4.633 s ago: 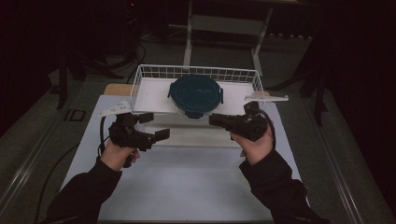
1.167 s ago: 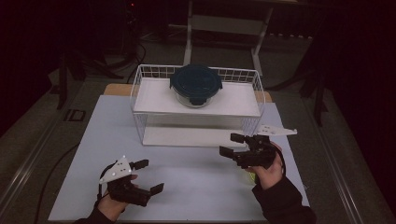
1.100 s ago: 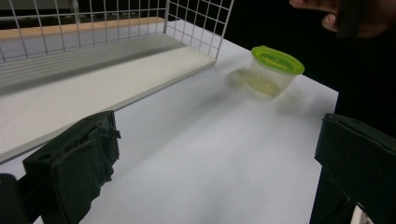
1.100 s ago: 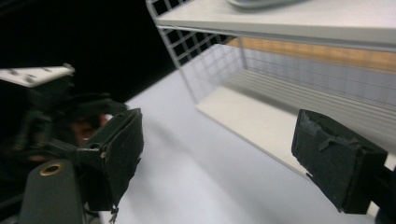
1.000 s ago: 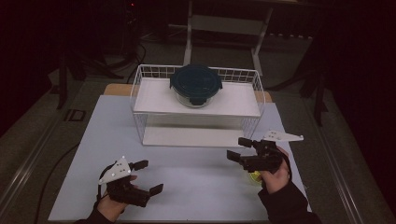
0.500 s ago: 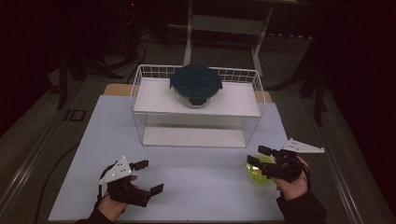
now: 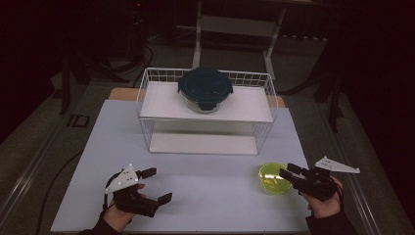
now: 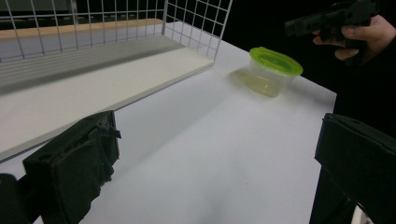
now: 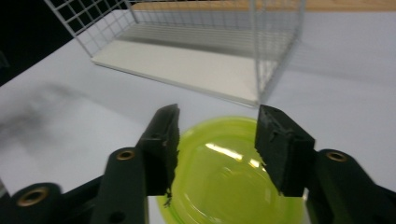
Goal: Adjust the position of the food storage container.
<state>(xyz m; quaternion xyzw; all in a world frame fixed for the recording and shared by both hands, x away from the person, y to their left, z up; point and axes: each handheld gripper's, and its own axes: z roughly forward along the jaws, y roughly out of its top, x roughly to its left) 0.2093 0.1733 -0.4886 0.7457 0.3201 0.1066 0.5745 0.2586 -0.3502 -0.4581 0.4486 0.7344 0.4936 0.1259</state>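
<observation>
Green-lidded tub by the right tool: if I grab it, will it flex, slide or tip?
The tub looks like thin clear plastic and seems empty, so probably light and apt to flex. It sits low and wide on the smooth white table, so sliding seems likelier than tipping. The right tool hovers open above it.

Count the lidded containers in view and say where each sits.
2. A dark-lidded container sits on the wire rack's top shelf; a green-lidded container stands on the white table under the open right gripper.
</observation>
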